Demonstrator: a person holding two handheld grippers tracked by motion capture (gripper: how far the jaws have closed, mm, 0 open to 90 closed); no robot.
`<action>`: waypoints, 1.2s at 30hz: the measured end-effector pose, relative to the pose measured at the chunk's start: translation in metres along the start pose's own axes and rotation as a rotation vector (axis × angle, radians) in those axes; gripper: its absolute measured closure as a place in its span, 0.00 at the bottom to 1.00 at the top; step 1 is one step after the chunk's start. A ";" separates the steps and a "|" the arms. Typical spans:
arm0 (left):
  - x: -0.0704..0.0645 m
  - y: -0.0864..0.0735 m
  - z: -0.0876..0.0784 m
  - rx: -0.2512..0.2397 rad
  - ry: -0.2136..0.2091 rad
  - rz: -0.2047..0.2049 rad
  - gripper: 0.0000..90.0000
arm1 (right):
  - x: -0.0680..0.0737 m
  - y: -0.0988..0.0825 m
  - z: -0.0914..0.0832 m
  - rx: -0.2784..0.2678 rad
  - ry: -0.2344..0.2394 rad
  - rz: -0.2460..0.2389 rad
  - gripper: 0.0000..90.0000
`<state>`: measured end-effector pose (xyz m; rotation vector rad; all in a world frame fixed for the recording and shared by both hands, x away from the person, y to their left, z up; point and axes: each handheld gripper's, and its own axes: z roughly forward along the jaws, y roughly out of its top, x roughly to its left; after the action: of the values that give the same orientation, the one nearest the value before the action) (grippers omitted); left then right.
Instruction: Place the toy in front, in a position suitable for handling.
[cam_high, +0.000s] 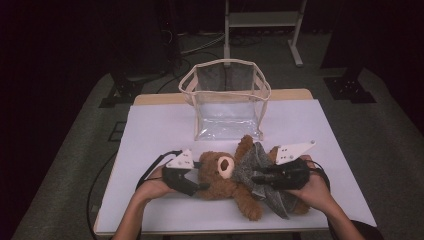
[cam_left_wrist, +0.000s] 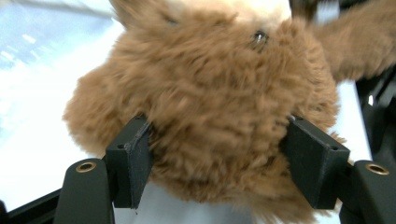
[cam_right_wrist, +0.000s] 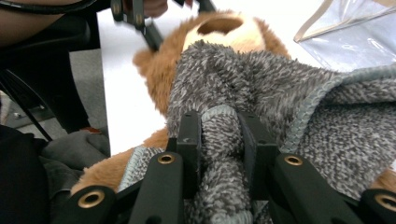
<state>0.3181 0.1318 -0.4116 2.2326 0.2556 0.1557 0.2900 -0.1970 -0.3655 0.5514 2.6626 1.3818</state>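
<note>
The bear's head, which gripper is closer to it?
Left. The left gripper has its jaws around the bear's head, while the right gripper pinches the grey cloth over the body.

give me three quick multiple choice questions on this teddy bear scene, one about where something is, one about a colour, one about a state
1. Where does the clear bag stand?
A. beyond the teddy bear, farther from the person
B. on the floor at the left
C. under the bear

2. What colour is the cloth draped over the bear?
A. red
B. mottled grey
C. yellow

3. What is the right gripper doing?
A. hanging open above the table
B. holding the bag
C. pinching a fold of the cloth

Answers:
1 A, the high view shows the bag upright behind the bear.
2 B, the right gripper view shows grey fleece with a pale hem.
3 C, its jaws press a bunched fold between them.
</note>
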 end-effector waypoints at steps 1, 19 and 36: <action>-0.002 0.002 0.004 -0.009 -0.004 -0.006 0.33 | 0.000 0.001 -0.001 0.003 -0.006 -0.001 0.80; -0.006 0.020 0.023 -0.041 0.039 -0.002 0.30 | -0.010 -0.013 -0.020 0.012 -0.033 0.078 0.79; -0.012 0.023 0.026 -0.060 0.007 0.025 0.34 | 0.007 0.025 0.012 -0.039 -0.003 -0.026 0.79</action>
<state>0.3149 0.0952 -0.4100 2.1767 0.2243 0.1826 0.2927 -0.1723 -0.3520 0.5126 2.6244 1.4211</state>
